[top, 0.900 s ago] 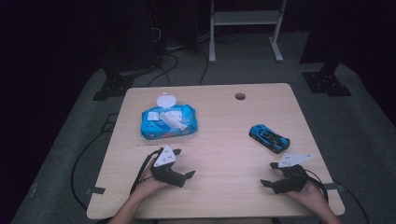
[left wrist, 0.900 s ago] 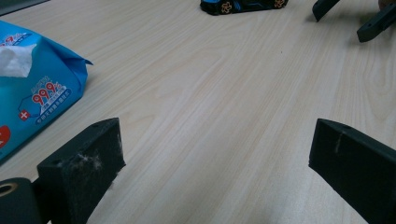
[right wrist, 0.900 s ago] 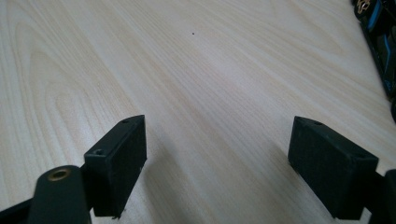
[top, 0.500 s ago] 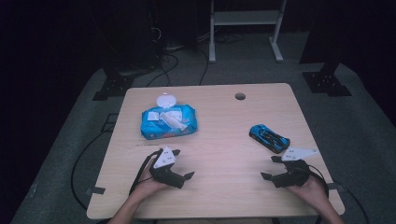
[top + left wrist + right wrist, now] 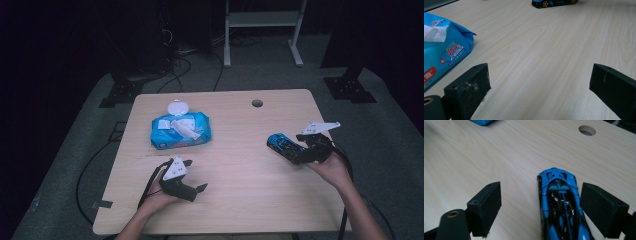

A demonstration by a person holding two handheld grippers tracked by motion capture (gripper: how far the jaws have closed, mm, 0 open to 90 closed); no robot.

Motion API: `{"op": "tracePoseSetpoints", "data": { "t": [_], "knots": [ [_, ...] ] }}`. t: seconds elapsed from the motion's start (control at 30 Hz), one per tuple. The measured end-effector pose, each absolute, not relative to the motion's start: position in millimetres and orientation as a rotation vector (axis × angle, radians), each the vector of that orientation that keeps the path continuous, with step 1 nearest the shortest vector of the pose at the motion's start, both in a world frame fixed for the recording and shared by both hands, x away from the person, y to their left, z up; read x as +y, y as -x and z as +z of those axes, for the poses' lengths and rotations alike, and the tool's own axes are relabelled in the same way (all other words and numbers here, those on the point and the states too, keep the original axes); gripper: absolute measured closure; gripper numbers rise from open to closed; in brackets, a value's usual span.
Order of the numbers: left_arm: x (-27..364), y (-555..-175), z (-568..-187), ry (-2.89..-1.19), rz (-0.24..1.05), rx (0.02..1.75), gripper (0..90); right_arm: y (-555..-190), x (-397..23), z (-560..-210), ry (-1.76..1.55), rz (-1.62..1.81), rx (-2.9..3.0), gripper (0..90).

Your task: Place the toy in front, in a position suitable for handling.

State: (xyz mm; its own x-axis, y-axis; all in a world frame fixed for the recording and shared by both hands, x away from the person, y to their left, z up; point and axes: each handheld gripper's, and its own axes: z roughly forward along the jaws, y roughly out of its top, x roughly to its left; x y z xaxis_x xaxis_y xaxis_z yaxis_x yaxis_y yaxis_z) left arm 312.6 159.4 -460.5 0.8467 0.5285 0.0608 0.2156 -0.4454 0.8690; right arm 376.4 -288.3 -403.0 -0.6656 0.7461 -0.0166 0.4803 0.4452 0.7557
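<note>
Bare wood is lying open across the table (image 5: 240, 180) between the left gripper (image 5: 192, 176) and the toy car (image 5: 285, 146). The wipes pack (image 5: 180, 131) is blocking the far left. The car is sitting between the right gripper (image 5: 540, 205)'s spread jaws, close to one jaw, leaving room on the other side.

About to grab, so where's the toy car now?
In the high view the toy car lies at the table's right side, between the open right claw's jaws.
</note>
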Motion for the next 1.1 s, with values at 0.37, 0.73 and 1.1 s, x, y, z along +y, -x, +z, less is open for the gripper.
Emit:
{"op": "tracePoseSetpoints", "data": {
  "t": [0.37,0.73,1.1],
  "knots": [
    [162.4,-313.3,-460.4,-2.026,0.4,0.548,2.4,-424.5,-283.5,-435.3,-1.133,0.867,2.477,17.1],
    [161.6,-313.0,-461.0,-2.036,0.399,0.539,2.4,-437.5,-280.5,-457.1,-1.16,0.74,2.527,21.8],
    [161.8,-312.2,-460.3,-2.034,0.401,0.543,2.4,-439.3,-281.5,-461.9,-1.175,0.724,2.543,25.0]
  ]
}}
